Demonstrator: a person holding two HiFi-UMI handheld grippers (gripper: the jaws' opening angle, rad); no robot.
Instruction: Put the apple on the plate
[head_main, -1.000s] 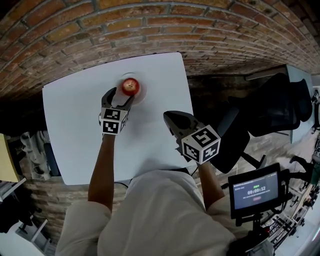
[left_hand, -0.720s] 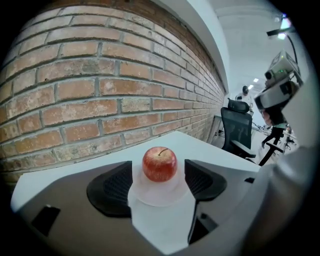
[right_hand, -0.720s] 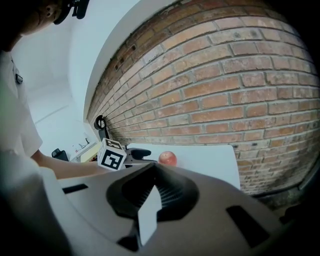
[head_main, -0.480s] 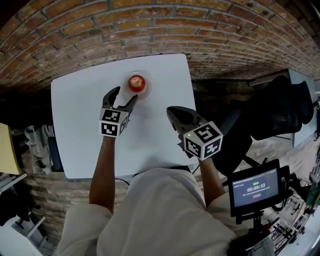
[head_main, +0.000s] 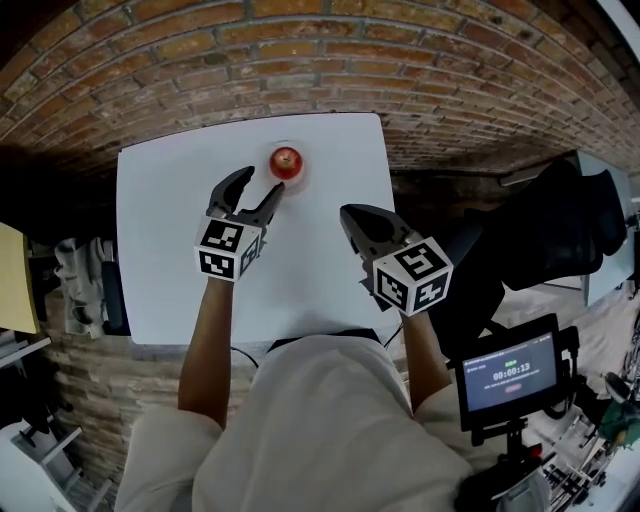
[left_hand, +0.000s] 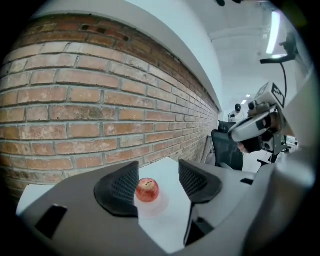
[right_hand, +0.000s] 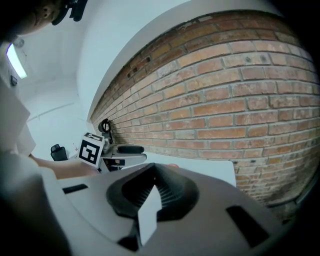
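The apple is seen in the upper middle of the head view, red, upright with its stem on top, resting on a small pale plate near the far edge of the white table. The task is therefore judged to be as good as done. In the left gripper view the apple sits low in the centre of the frame on the plate.

The fruit is judged to be firm, fairly light and smooth-skinned. Being round, it is likely to roll if nudged, and it could be bruised by a hard squeeze. Should it need to be taken up again, it is best gripped across its widest girth, one pad on each flank, with the stem left pointing up.

The left gripper is held just below and to the left of the plate in the head view. Its jaws stand apart and have just been closing a little, but nothing is held. In its own view the apple is framed by the gap of the left gripper – it lies beyond the tips and is touched by neither pad.

The right gripper is held right of centre, well apart from the plate. Its jaws are brought together on nothing, as its own view of the right gripper confirms. A curved brick wall fills the top of the frame behind the table.
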